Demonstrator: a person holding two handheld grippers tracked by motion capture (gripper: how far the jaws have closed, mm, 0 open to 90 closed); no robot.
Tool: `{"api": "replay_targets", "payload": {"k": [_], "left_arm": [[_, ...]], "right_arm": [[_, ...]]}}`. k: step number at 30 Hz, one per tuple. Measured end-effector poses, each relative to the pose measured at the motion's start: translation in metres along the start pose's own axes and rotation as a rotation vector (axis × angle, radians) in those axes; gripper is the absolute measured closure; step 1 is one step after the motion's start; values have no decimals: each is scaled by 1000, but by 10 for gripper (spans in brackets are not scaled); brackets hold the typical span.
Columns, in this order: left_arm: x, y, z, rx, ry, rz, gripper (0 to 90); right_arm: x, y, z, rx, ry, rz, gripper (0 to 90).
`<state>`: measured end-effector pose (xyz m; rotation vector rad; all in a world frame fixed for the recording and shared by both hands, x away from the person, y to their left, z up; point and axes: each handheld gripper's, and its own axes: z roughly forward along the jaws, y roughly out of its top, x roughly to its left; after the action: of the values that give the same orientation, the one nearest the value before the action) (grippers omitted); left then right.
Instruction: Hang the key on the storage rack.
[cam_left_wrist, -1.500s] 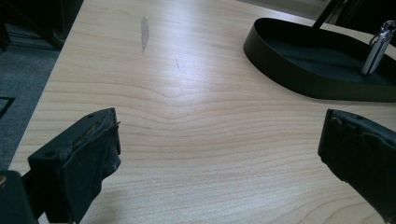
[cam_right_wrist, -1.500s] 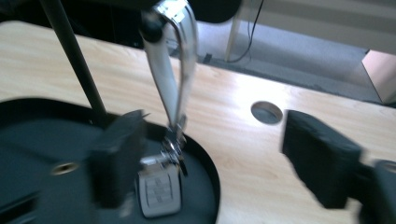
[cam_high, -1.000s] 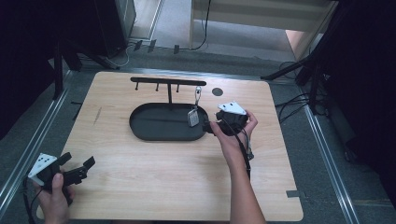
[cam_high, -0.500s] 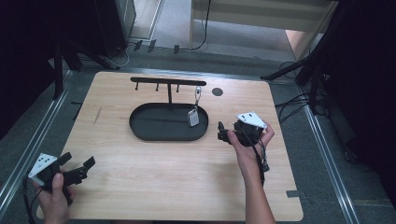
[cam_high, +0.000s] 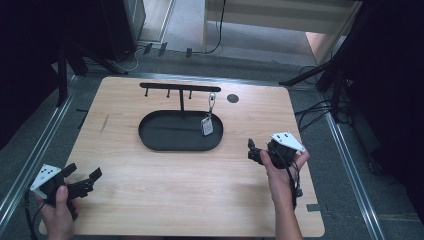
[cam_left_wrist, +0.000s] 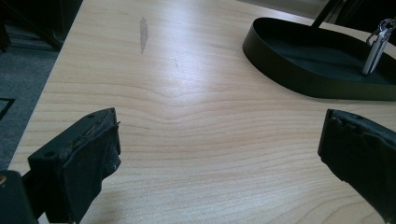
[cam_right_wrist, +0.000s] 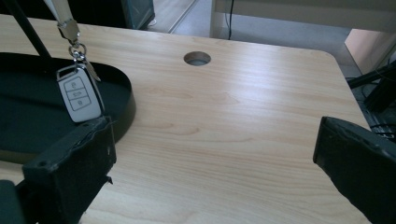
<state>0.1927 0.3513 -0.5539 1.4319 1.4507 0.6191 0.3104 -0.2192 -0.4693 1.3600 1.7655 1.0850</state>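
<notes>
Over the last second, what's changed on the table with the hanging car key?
The right tool pulled back from the white car key fob toward the table's near right side, jaws open and empty. The fob hangs from the black hook rack over the black oval tray, as before. The left tool stayed at the near left corner, open.

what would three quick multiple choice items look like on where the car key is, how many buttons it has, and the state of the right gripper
1. Where is the car key?
A. hanging from the rack over the black tray
B. flat on the wooden table
C. in the left gripper

2. How many buttons does the key show?
A. one
B. three
C. five

3. How is the right gripper?
A. shut on the key
B. open, holding nothing
C. shut on the tray rim

Answers: 1 A, its strap runs up to a hook; 2 B, three show in the right gripper view; 3 B, jaws stand wide apart over bare wood.
</notes>
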Motion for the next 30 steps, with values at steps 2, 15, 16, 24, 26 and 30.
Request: {"api": "replay_targets", "payload": {"k": [2, 15, 16, 24, 26, 30], "left_arm": [[0, 0, 0, 1, -1, 0, 0], [0, 0, 0, 0, -1, 0, 0], [0, 0, 0, 0, -1, 0, 0], [0, 0, 0, 0, -1, 2, 0], [0, 0, -1, -2, 0, 1, 0], [0, 0, -1, -7, 1, -2, 0]], "right_arm": [[-2, -2, -2, 2, -3, 3, 0], [-40, -33, -21, 11, -54, 48, 0], [-42, -35, -22, 15, -60, 51, 0], [-63, -55, -32, 32, -97, 80, 0], [-67, -60, -34, 37, -102, 83, 0], [-75, -71, -39, 56, -115, 81, 0]]}}
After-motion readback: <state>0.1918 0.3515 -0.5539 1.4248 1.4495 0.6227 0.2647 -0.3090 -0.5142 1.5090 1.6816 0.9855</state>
